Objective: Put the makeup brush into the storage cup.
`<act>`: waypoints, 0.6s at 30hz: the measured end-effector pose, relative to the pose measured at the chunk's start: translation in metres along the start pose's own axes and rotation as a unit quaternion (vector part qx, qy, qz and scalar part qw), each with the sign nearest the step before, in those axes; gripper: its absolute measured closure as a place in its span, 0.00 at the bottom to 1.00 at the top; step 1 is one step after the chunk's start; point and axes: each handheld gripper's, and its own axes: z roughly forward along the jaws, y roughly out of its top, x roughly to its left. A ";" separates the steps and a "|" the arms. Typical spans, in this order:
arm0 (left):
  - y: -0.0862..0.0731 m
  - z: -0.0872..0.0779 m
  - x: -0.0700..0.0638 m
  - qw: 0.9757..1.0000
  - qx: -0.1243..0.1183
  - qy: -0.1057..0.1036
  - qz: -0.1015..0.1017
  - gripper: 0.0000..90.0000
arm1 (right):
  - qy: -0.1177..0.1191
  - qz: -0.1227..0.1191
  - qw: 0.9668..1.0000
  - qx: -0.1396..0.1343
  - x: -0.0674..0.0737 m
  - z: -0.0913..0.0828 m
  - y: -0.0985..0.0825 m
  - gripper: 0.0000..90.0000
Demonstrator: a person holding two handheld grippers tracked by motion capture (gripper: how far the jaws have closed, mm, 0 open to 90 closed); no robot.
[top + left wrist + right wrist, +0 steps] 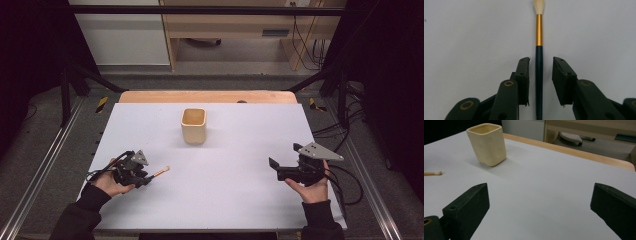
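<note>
The brush (pixel 539 72) is being straddled lengthwise by the left gripper (pixel 540 75), jaws unclenched, for pickup; the right gripper (pixel 540 202) is being held wide open, empty.

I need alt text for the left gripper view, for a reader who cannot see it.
A thin brush lies on a white table between the open left tongs, whose pads do not press it. Its dark handle meets a gold band, and the pale tip points to the top edge.
</note>
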 end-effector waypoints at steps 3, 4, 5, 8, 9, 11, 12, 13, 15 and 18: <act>0.001 0.001 0.000 1.000 0.008 0.003 0.007 0.75 | 0.000 -0.001 1.000 0.002 0.000 0.000 0.000 0.03; 0.001 0.002 0.000 1.000 0.007 0.002 0.004 0.76 | 0.000 -0.001 1.000 0.002 0.000 0.000 0.000 0.03; 0.001 0.003 0.000 1.000 0.007 0.003 0.005 0.77 | 0.001 0.000 1.000 0.002 0.001 0.001 0.000 0.03; 0.002 0.004 0.000 1.000 0.010 0.004 0.007 0.79 | 0.002 0.000 1.000 0.002 0.001 0.001 0.000 0.03; 0.002 0.004 0.000 1.000 0.012 0.004 0.007 0.79 | 0.002 -0.001 1.000 0.002 0.001 0.001 0.000 0.03; 0.002 0.005 0.000 1.000 0.013 0.003 0.005 0.81 | 0.001 -0.002 1.000 0.003 0.000 0.001 0.000 0.03; 0.002 0.005 0.000 1.000 0.013 0.002 0.004 0.81 | 0.002 -0.001 1.000 0.002 0.000 0.001 0.000 0.03; 0.002 0.005 0.001 1.000 0.013 0.001 0.003 0.83 | 0.002 -0.001 1.000 0.002 0.000 0.001 0.000 0.03; 0.002 0.006 0.001 1.000 0.014 0.000 0.003 0.83 | 0.001 -0.002 1.000 0.003 0.000 0.001 0.000 0.03; 0.002 0.006 0.001 1.000 0.013 -0.004 -0.004 0.85 | 0.002 -0.001 1.000 0.003 0.000 0.001 0.000 0.03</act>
